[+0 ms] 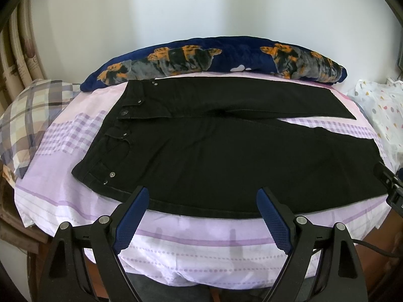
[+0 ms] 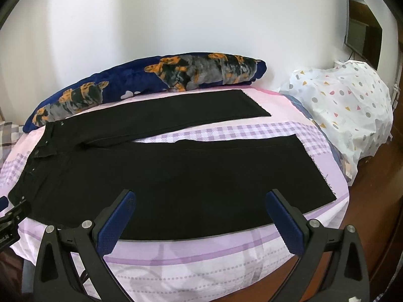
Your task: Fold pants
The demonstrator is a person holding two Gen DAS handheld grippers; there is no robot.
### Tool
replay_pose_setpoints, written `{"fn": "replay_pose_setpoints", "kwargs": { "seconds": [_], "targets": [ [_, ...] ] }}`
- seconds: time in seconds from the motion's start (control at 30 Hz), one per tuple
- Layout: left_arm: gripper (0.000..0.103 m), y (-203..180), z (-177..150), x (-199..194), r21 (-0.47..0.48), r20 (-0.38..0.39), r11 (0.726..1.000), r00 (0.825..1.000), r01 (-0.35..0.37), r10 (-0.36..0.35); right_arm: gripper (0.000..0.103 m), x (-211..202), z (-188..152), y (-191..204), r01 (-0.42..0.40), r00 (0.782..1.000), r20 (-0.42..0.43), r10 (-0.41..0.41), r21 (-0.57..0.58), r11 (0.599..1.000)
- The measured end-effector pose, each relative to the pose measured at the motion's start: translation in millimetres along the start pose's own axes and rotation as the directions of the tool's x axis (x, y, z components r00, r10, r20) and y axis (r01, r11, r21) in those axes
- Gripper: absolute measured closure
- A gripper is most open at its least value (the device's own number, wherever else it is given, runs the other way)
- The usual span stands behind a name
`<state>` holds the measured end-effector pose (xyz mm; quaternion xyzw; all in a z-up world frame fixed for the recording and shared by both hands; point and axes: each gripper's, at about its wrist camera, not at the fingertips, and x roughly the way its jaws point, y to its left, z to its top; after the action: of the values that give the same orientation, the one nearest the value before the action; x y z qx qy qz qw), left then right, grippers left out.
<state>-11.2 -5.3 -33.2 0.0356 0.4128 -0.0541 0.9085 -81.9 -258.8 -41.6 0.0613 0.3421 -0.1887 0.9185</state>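
Note:
Black pants lie flat on the bed, waistband to the left, both legs spread apart to the right. They also show in the right wrist view. My left gripper is open and empty, hovering over the near edge of the pants by the waist end. My right gripper is open and empty, over the near edge of the near leg. The right gripper's body shows at the right edge of the left wrist view.
The bed has a lilac checked sheet. A dark blue blanket with orange print lies along the far side by the wall. A plaid pillow is at left. A white dotted bag sits at right.

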Motion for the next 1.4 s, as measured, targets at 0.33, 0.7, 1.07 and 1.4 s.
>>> {"fn": "replay_pose_setpoints", "kwargs": {
  "seconds": [0.33, 0.7, 1.07, 1.4],
  "targets": [
    [0.016, -1.9, -1.9, 2.0, -0.001, -0.001, 1.0, 1.0, -0.004, 0.004, 0.001, -3.0, 0.9, 9.0, -0.012, 1.0, 0.013, 0.013, -0.039, 0.999],
    [0.016, -0.2, -1.6, 1.9, 0.012, 0.001, 1.0, 1.0, -0.004, 0.004, 0.001, -3.3, 1.5, 11.2, -0.025, 1.0, 0.014, 0.026, -0.046, 0.999],
    [0.016, -2.3, -2.2, 0.7, 0.022, 0.002, 1.0, 1.0, -0.005, 0.005, 0.001, -2.9, 1.7, 11.7, -0.025, 1.0, 0.011, 0.026, -0.045, 0.999],
    [0.016, -0.1, -3.7, 5.5, 0.012, -0.01, 1.0, 1.0, 0.002, -0.002, 0.001, -0.2, 0.0, 13.8, -0.034, 0.999, -0.009, 0.033, -0.043, 0.999]
  ]
}}
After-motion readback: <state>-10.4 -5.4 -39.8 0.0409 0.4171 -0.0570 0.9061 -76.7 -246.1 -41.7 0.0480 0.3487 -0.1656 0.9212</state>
